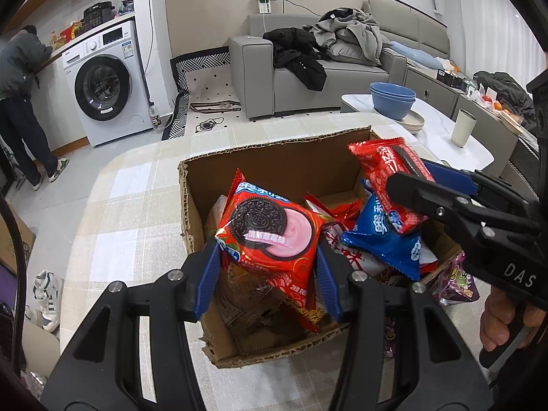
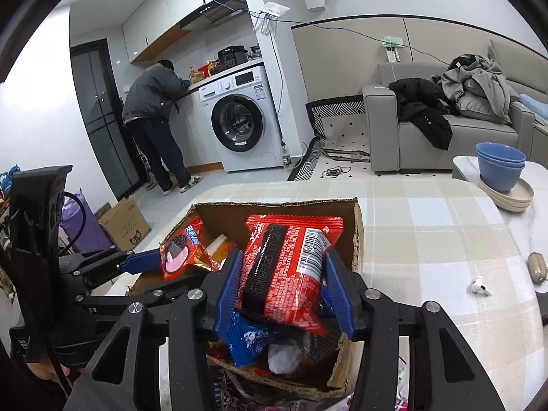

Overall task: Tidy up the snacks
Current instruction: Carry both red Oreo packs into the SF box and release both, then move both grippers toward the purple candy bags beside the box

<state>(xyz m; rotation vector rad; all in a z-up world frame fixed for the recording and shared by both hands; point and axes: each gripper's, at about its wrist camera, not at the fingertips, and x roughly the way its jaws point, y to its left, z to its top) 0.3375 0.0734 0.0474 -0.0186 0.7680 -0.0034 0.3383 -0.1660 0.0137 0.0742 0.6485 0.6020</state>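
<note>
My left gripper (image 1: 267, 267) is shut on a red strawberry Oreo pack (image 1: 270, 233) and holds it over the open cardboard box (image 1: 274, 161). My right gripper (image 2: 284, 291) is shut on another red Oreo pack (image 2: 287, 267), back side up, also above the box (image 2: 274, 209). From the left wrist view the right gripper (image 1: 407, 178) comes in from the right with its red pack (image 1: 387, 185). A blue Oreo pack (image 1: 383, 236) and other red packs lie in the box. The left gripper and its pack (image 2: 181, 250) show at left in the right wrist view.
The box sits on a checked tablecloth (image 1: 137, 212). Purple snack packs (image 1: 455, 281) lie beside the box at right. Blue bowls on a plate (image 1: 394, 102) and a cup (image 1: 462, 126) stand further right. An earbud (image 2: 479, 286) lies on the cloth. A person stands by the washing machine (image 2: 239, 120).
</note>
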